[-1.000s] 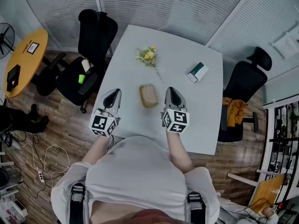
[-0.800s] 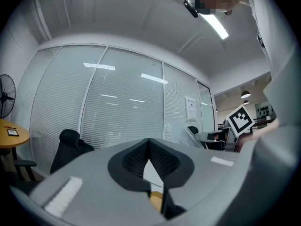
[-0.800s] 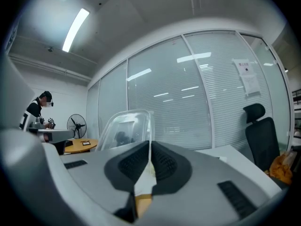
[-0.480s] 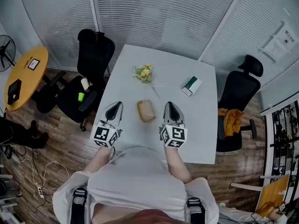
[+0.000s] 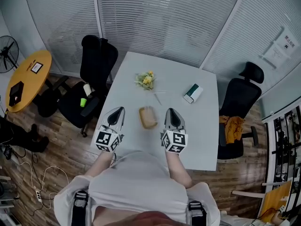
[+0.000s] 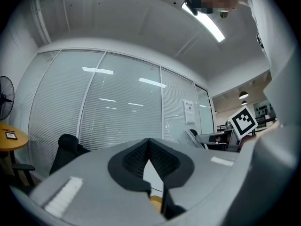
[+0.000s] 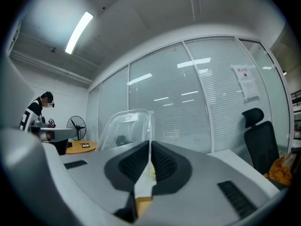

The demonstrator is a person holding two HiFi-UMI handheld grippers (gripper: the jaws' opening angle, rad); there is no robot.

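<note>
A clear container with a tan base [image 5: 147, 117] lies on the white table [image 5: 202, 135] between my two grippers. My left gripper [image 5: 117, 110] hovers at the table's near left edge, jaws shut and empty [image 6: 149, 141]. My right gripper [image 5: 170, 112] is just right of the container, also shut with nothing held [image 7: 150, 143]. In the right gripper view the clear container [image 7: 125, 128] rises just left of the jaws. A small bunch of yellow flowers [image 5: 146, 79] lies farther back, and a green-and-white box [image 5: 192, 93] rests at the back right.
Black office chairs stand at the table's left [image 5: 96, 60] and right [image 5: 242, 95]. A yellow round table [image 5: 26, 76] and a fan [image 5: 7, 51] are at far left. Glass walls with blinds close the room's far side. A person stands far off [image 7: 35, 112].
The head view has shifted a little, so the table sits differently in frame. Both grippers stay shut on either side of the container; nothing was taken or let go.
</note>
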